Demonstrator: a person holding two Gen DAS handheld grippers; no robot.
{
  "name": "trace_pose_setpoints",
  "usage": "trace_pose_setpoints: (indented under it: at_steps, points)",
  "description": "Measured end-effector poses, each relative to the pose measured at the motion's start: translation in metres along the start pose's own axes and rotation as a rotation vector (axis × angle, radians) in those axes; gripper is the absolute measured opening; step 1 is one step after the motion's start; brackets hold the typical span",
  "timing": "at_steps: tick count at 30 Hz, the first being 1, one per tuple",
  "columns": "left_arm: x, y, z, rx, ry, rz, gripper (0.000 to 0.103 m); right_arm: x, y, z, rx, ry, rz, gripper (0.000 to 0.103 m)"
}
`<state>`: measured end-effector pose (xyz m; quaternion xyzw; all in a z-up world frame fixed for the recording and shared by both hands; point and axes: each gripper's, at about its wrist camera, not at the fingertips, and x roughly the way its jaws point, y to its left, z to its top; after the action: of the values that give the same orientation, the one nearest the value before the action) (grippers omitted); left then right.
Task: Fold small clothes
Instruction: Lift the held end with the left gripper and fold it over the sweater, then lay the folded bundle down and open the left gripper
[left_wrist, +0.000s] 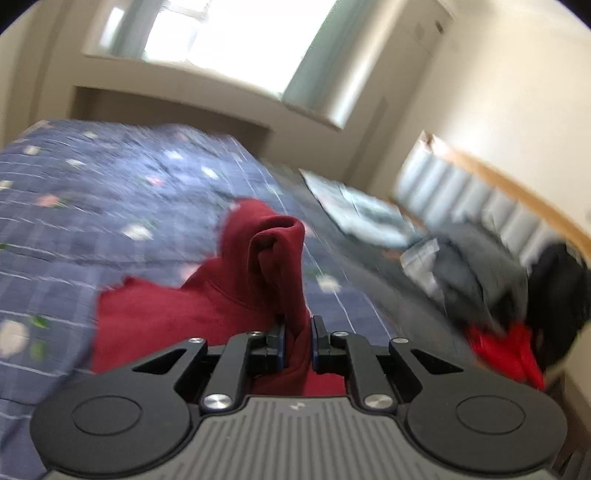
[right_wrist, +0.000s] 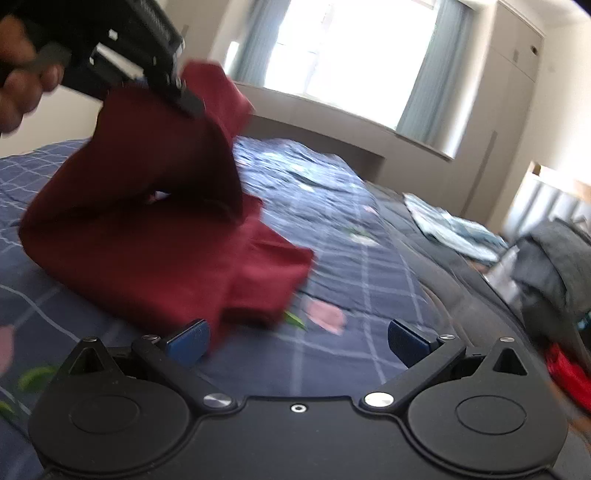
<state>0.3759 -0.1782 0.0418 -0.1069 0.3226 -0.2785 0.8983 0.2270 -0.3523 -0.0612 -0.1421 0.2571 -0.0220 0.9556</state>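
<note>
The dark red garment (right_wrist: 155, 236) lies on the blue checked bedspread (right_wrist: 362, 266), its lower part flat on the bed and one part lifted off it. The left gripper (left_wrist: 298, 341) has its 2 pads nearly together and pinched on a bunch of that red cloth, which stands up in a rolled tube just past the fingertips. From the right wrist camera the same gripper (right_wrist: 184, 94) sits high at upper left, held by a hand (right_wrist: 22, 74), with the cloth draping down from it to the bed, so the lifted fold runs from upper left down to the flat part near the right gripper.

The right gripper (right_wrist: 299, 339) stands wide open with nothing between its blue pads (right_wrist: 188, 341); the garment's near edge lies just beside its left pad (contact is hard to judge through the blur).

Beyond the garment the bedspread is bare towards the window (right_wrist: 354, 48). To the right, near the bed's edge, lie a pale blue folded cloth (right_wrist: 454, 229), a grey heap of clothes (right_wrist: 554, 258) and something bright red (right_wrist: 569, 373).
</note>
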Motion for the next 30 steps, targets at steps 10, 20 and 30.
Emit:
trace_pose_setpoints:
  at_steps: [10, 20, 30]
  points:
    - [0.041, -0.046, -0.054, 0.174, 0.183, 0.028, 0.020, -0.013, -0.047, -0.037, 0.135, 0.057, -0.020, 0.102]
    - [0.023, -0.035, -0.064, 0.121, 0.209, -0.074, 0.081, -0.011, -0.078, -0.039, 0.233, 0.048, -0.045, 0.102]
    - [-0.038, 0.001, -0.062, 0.072, 0.086, 0.121, 0.103, 0.003, -0.080, -0.014, 0.384, -0.005, 0.063, 0.102]
